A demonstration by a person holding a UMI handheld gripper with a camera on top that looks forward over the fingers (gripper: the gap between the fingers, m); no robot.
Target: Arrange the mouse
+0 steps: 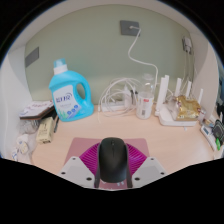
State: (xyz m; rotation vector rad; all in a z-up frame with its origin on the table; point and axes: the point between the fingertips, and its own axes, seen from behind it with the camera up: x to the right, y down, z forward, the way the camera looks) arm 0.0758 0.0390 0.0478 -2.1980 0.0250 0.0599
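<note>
A black computer mouse (112, 158) sits between my gripper's two fingers, its nose pointing away from me. My gripper (112, 172) is shut on the mouse; the pink pads (84, 155) press on its left and right sides. The mouse's rear end is hidden low between the fingers. I cannot tell whether it rests on the beige table (112, 126) or hangs just above it.
Beyond the fingers stand a blue detergent bottle (66, 92) at the left, a coil of white cables (117, 97), a clear bottle (147, 98) and a white router with antennas (181, 106) at the right. Small clutter (40, 126) lies at the left edge.
</note>
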